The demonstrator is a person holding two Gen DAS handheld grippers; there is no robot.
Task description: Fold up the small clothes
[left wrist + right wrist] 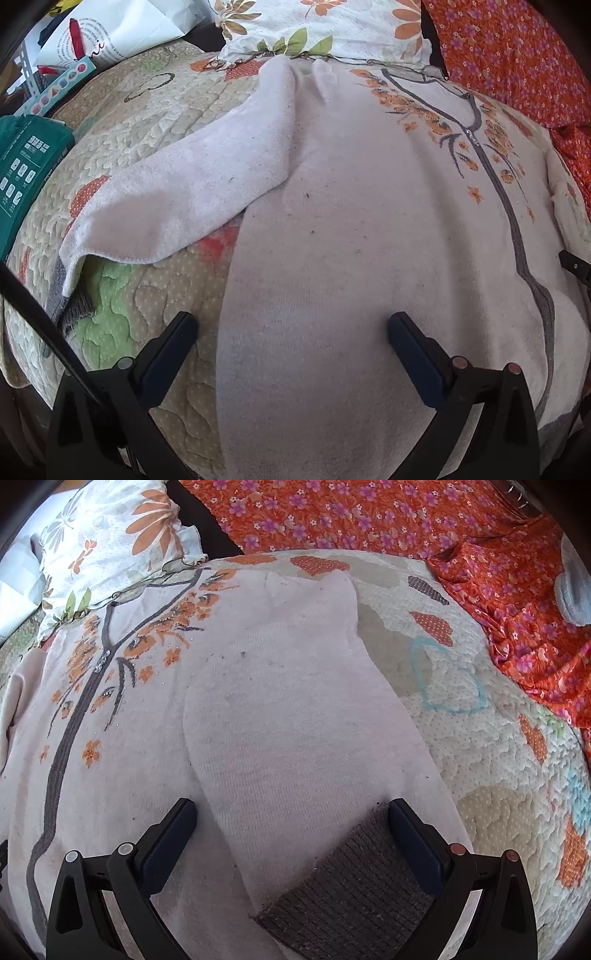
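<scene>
A pale pink zip cardigan [351, 240] with orange flower embroidery and grey trim lies flat on a quilted bedspread [147, 118]. In the left wrist view, one sleeve [177, 192] stretches out to the left and ends in a grey cuff [70, 306]. My left gripper [291, 325] is open wide above the cardigan's left edge, with one finger over the quilt and the other over the body. In the right wrist view, the other sleeve [295, 720] lies folded over the body. Its grey cuff [351, 886] rests flat between the fingers of my open right gripper [293, 812].
A floral pillow [314, 29] lies at the head of the bed. An orange flowered cloth [480, 554] is bunched along the right. A green package [26, 166] and a white paper bag [122, 26] sit at the left edge. Bare quilt [498, 738] shows right of the cardigan.
</scene>
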